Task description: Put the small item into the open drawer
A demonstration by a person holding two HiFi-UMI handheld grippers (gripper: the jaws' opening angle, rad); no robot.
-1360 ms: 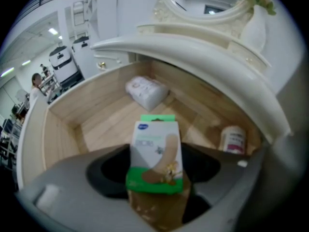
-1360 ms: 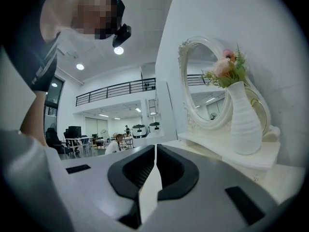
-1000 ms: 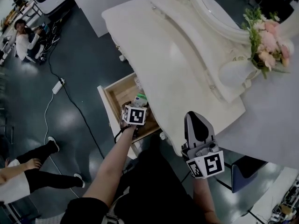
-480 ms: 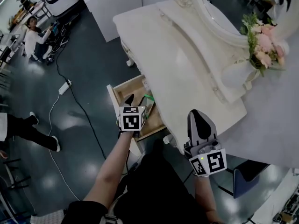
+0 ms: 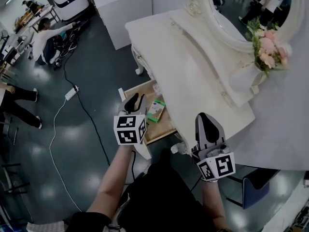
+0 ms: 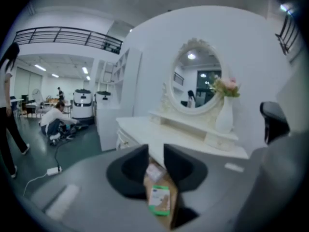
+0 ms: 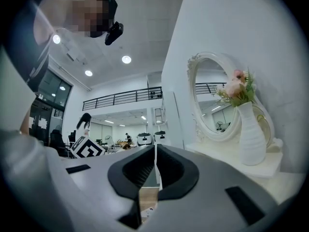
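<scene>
Your left gripper [image 5: 134, 100] has risen clear of the drawer [image 5: 163, 127], its empty jaws just closing; the box [image 5: 156, 111] now lies inside.

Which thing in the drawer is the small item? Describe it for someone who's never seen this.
Find the white dressing table with the oval mirror; its wooden drawer stands open at the front. Inside lies a flat white packet with green trim, unlike the plain pale packet further in.
</scene>
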